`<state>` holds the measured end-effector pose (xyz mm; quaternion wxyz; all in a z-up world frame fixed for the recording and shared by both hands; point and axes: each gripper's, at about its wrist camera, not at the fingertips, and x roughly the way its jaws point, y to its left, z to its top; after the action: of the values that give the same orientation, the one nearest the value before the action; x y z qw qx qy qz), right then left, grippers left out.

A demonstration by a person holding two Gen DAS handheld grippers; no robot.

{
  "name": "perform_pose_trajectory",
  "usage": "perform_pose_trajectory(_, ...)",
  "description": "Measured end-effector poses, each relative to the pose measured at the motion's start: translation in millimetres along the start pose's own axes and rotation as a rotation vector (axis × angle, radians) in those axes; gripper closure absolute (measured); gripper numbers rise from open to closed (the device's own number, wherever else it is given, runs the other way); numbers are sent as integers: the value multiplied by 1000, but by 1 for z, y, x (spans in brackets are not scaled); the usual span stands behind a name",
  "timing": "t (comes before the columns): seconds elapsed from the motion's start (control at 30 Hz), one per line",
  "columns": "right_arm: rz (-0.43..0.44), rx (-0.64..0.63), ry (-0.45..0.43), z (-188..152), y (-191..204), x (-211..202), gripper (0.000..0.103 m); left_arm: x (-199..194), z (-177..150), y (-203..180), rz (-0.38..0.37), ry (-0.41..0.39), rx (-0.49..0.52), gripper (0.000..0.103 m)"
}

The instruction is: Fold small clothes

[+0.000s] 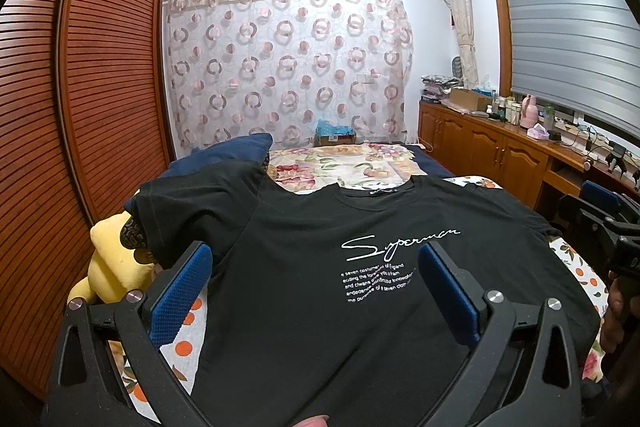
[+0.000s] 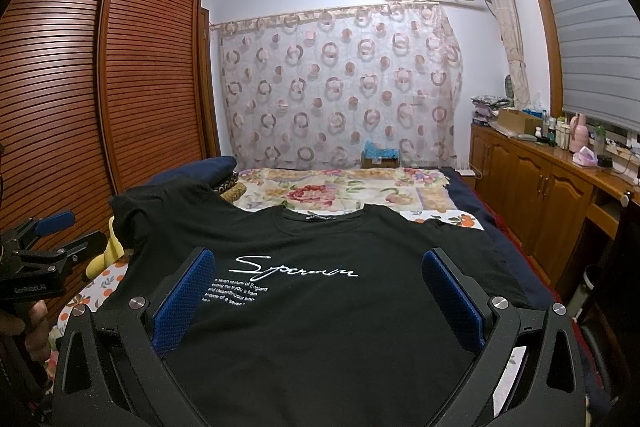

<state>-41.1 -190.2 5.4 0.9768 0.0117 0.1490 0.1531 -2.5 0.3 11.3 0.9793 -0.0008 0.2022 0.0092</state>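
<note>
A black T-shirt (image 1: 320, 239) with white "Superman" print lies spread flat, front up, on the bed, collar away from me. It also shows in the right wrist view (image 2: 320, 267). My left gripper (image 1: 316, 259) is open and empty, its blue pads (image 1: 180, 291) wide apart over the shirt's lower left part. My right gripper (image 2: 320, 263) is open and empty over the shirt's lower right part. The right gripper shows at the right edge of the left wrist view (image 1: 608, 223); the left gripper shows at the left edge of the right wrist view (image 2: 52, 231).
The bed carries a fruit-print sheet (image 1: 180, 343), a floral blanket (image 2: 340, 191) and a navy pillow (image 1: 228, 155) beyond the shirt. A yellow plush toy (image 1: 108, 259) lies at the left. A slatted wardrobe (image 2: 100, 67) stands left, a cluttered wooden cabinet (image 2: 552, 179) right.
</note>
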Motion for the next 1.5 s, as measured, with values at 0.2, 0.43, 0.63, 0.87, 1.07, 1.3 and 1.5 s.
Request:
perform_pose_trajectory(0.2,0,-1,-1,0,0,0,0,0,0,-1,-2,0,2,0)
perform_pose_trajectory(0.43,1,-1,-1,0,0,0,0,-1,0,-1,0,-2,3,0)
perform_pose_trajectory(0.63,1,0,0,0,0,0,0,0,-1,-2,1,-2,5,0)
perform_pose_trajectory(0.87,2,0,-1,0,1,0,0,1,-2,-2,3,-3,6,0)
perform_pose_trajectory(1.07,2,0,-1,0,1,-1,0,0,-1,-2,2,-3,6,0)
perform_pose_trajectory(1.3,2,-1,0,0,2,-1,0,0,-1,-2,3,-3,7,0)
perform_pose_trajectory(1.5,5,1,3,0,4,0,0,-1,1,2,-1,3,4,0)
